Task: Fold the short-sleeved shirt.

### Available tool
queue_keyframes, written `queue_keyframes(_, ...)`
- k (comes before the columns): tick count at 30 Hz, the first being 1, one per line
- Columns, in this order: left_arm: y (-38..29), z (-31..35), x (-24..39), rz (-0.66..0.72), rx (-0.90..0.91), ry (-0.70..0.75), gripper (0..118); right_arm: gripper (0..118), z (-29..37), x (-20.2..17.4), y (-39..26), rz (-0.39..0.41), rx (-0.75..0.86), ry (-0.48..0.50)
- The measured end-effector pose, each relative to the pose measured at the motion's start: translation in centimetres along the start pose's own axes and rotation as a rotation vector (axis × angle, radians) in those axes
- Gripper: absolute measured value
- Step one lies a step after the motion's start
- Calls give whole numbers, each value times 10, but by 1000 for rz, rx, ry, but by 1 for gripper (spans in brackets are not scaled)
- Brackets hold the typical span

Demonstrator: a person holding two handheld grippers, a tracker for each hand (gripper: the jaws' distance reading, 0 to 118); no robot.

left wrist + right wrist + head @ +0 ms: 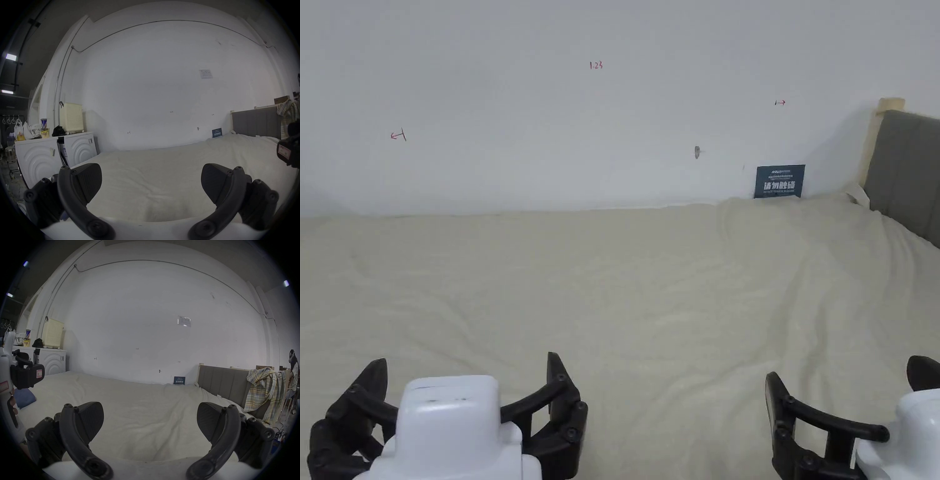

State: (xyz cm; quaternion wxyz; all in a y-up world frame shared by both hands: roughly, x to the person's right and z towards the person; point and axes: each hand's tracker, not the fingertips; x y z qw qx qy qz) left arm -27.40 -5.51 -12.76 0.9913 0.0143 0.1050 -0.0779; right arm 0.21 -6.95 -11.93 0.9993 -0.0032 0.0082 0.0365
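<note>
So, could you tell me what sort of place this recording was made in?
Probably a staged bedroom corner in a workshop or lab: a bed with a grey headboard, a plaid shirt draped over it, and white appliances against the wall.

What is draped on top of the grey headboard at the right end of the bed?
In the right gripper view, a plaid shirt hangs over the end of the grey headboard, its cloth trailing down the front. The part of the headboard beneath it is covered, and the shirt's sleeve length cannot be told.
</note>
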Motion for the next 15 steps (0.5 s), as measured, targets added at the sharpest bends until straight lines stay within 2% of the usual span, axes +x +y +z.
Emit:
queue_keyframes(7, -2, 0, 4, 14, -39, -51, 118, 115, 2, -1, 0, 9, 3, 8)
queue_keyframes(11, -5, -1, 7, 46, -19, 63, 118, 115, 2, 0, 1, 7, 3, 5)
queue_keyframes(15, -4, -4, 3, 132, -149, 21, 118, 115, 1, 0, 1, 4, 0, 6)
